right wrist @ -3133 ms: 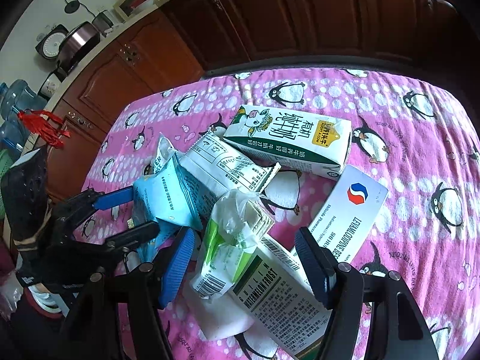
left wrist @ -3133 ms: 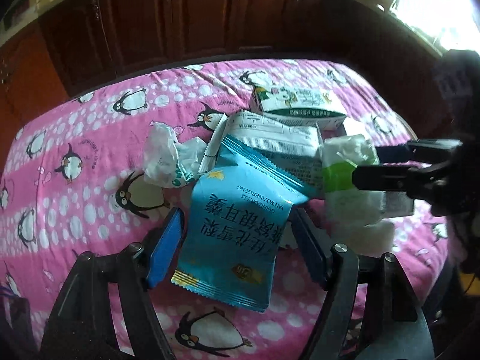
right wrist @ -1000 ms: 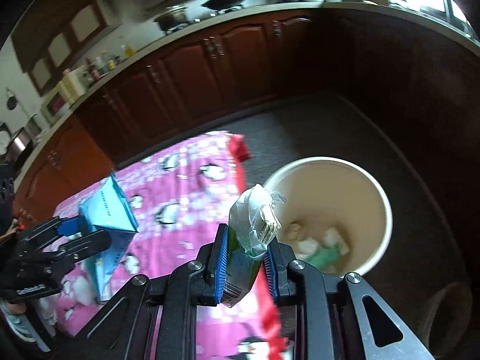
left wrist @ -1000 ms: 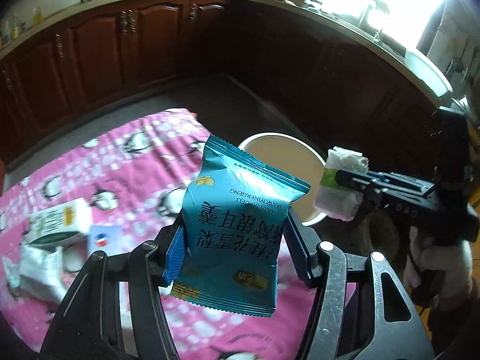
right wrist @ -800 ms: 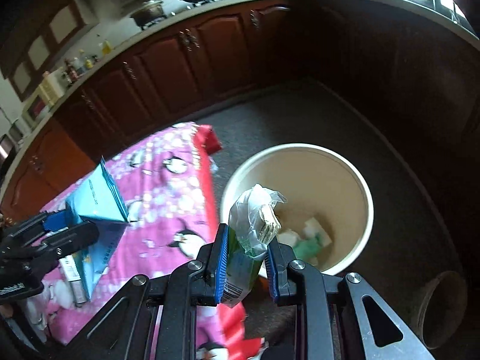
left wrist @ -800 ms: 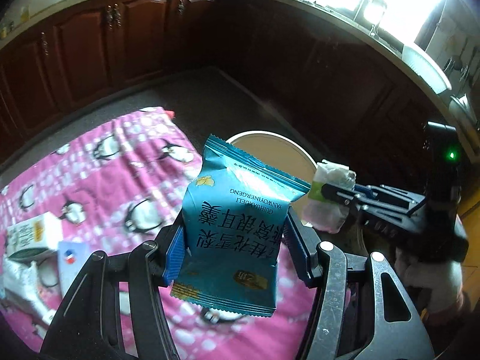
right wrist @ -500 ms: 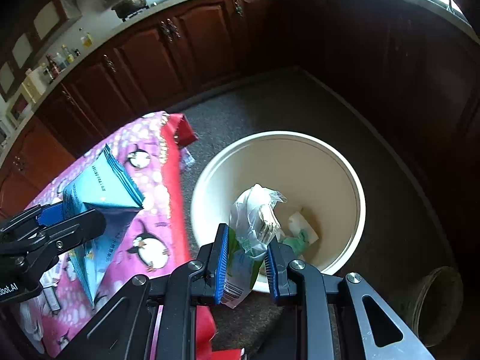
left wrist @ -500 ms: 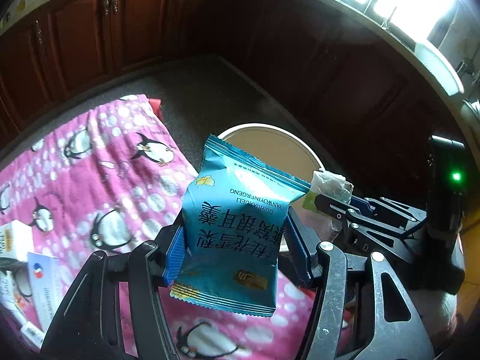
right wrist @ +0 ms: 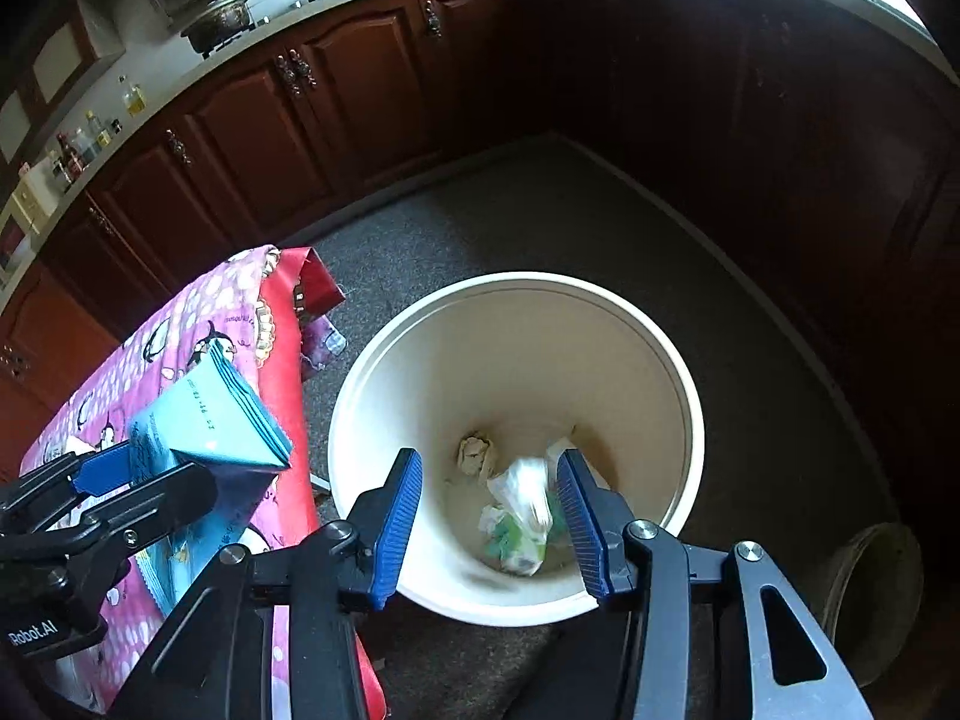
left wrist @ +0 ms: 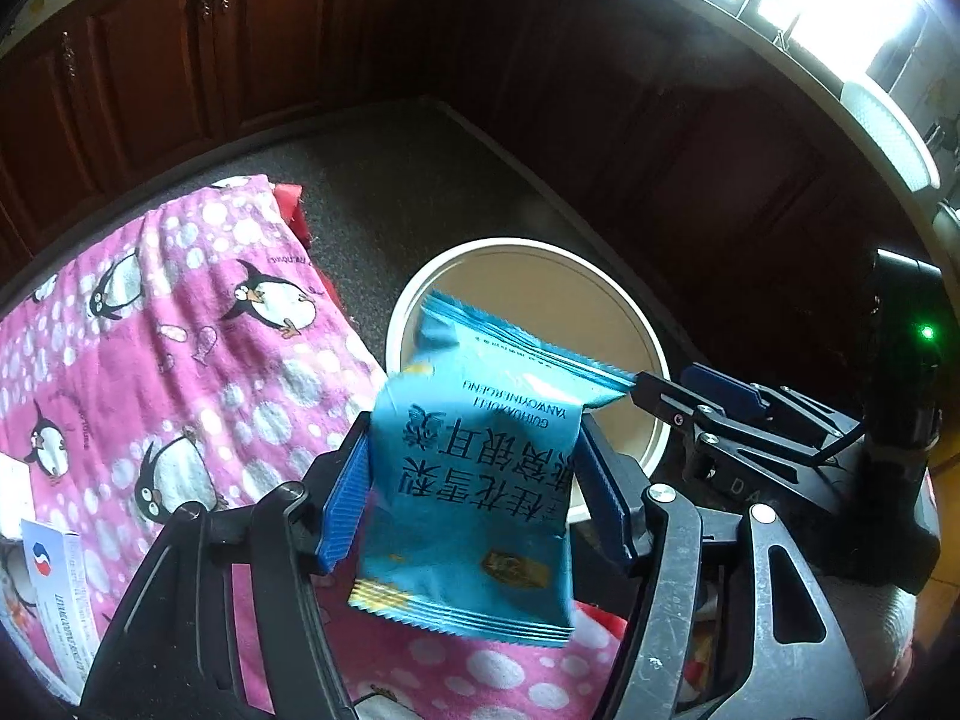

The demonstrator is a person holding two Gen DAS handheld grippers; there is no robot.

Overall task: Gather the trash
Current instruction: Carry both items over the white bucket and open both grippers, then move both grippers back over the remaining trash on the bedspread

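Above the cream bin (right wrist: 672,372), right claw (right wrist: 489,525) spread; left claw (left wrist: 474,492) pinching blue packet (left wrist: 480,480).

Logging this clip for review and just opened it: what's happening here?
A person with two handheld grippers is clearing trash into a cream bucket on the floor beside a table with a pink penguin cloth. The right gripper is open above the bucket, with a green-and-white wrapper blurred below it, inside the bucket. The left gripper is shut on a blue snack packet, near the bucket's rim.
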